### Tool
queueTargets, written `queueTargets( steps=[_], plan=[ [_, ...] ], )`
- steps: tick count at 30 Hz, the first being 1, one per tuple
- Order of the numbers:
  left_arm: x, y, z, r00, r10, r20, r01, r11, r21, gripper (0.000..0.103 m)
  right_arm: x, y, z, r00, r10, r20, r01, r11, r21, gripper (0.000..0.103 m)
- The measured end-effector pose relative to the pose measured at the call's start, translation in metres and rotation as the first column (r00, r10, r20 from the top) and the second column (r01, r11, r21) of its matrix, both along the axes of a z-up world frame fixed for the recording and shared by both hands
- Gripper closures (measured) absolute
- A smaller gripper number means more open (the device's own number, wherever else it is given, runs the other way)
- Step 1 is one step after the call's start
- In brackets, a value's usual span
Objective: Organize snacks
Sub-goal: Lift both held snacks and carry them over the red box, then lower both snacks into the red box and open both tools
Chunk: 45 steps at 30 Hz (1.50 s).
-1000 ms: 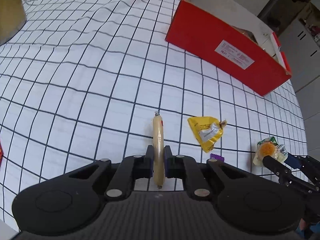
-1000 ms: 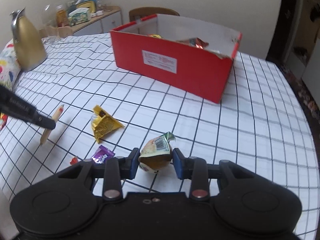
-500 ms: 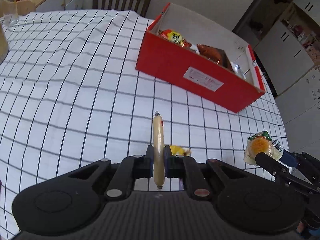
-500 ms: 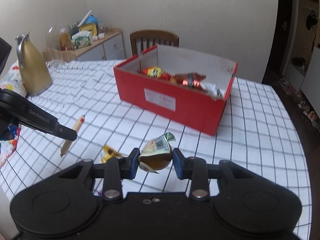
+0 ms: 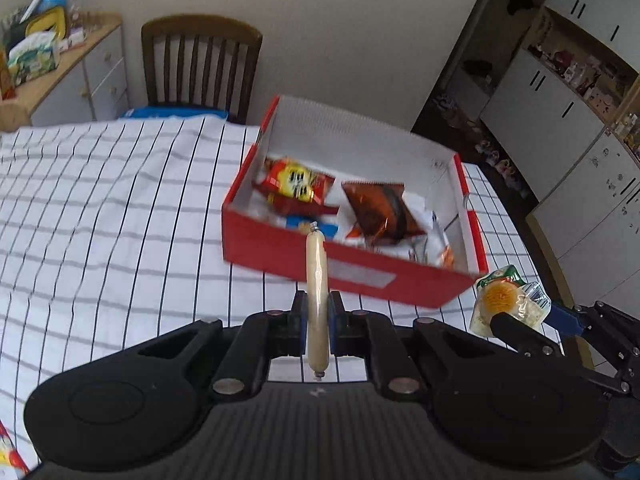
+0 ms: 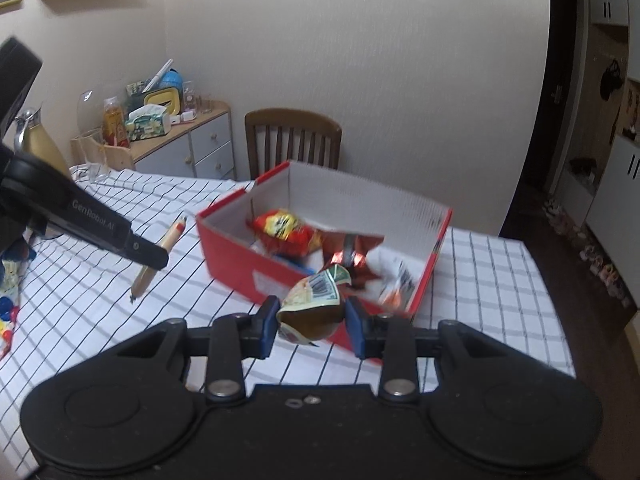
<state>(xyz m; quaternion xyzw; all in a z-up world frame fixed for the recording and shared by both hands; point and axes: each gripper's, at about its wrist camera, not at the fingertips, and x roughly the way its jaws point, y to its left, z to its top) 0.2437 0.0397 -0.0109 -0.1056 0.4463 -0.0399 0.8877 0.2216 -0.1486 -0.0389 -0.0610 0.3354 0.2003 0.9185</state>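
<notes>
The left gripper (image 5: 317, 322) was clamped tight on a thin sausage stick (image 5: 316, 280), a pale beige tube in a clear casing with a small metal clip at each end. The stick ran lengthwise between the fingers, its far end reaching out past the tips and its near end poking back toward the gripper's body.

The right gripper (image 6: 312, 326) pinched a small wrapped snack (image 6: 316, 308) at a narrow width. The snack was a rounded brown lump in crinkled clear wrap, with a green and white label showing a barcode folded over its top. In the left wrist view the same snack (image 5: 506, 304) showed an orange-yellow face, off to the right of the left gripper.

Ahead of both grippers, on a table (image 5: 100, 216) covered in white cloth with a black grid, sat an open red box (image 5: 360, 276) with a white inside. Inside it lay a red and yellow packet (image 5: 298, 184), a shiny brown-orange packet (image 5: 380, 212) beside it, and other wrappers too blurred to tell apart. Both held snacks hung in the air just short of the box's near wall.

Beyond the box stood a wooden chair (image 5: 200, 68).
</notes>
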Motion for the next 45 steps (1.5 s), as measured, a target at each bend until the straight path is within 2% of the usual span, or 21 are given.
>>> queueTargets(
  steps=[11,16,19,28,38,45],
  plan=[
    [0.072,-0.001,0.011,1.000,-0.010,0.025,0.009,0.999,0.042,0.093,0.048,0.008,0.008,0.998,-0.016,0.056,0.018,0.999,-0.032,0.070],
    [0.100,-0.003,0.007,1.000,-0.004,0.010,0.003,0.998,0.058,0.093,0.073,0.010,-0.004,0.999,-0.048,0.024,0.049,0.998,-0.042,0.070],
    [0.116,-0.007,0.002,1.000,0.000,-0.004,0.001,0.996,0.093,0.093,0.090,0.008,-0.013,0.997,-0.080,-0.012,0.080,0.996,-0.037,0.070],
    [0.153,-0.013,-0.030,0.995,0.008,-0.098,0.014,0.973,0.230,0.093,0.126,0.008,-0.046,0.979,-0.152,-0.138,0.143,0.987,-0.075,0.070],
    [0.174,-0.019,-0.071,0.980,0.000,-0.197,0.058,0.956,0.289,0.093,0.143,0.009,-0.069,0.957,-0.182,-0.225,0.162,0.981,-0.106,0.070],
    [0.177,-0.023,-0.096,0.970,-0.003,-0.244,0.074,0.956,0.285,0.093,0.146,0.008,-0.077,0.949,-0.189,-0.253,0.166,0.980,-0.112,0.069]
  ],
)
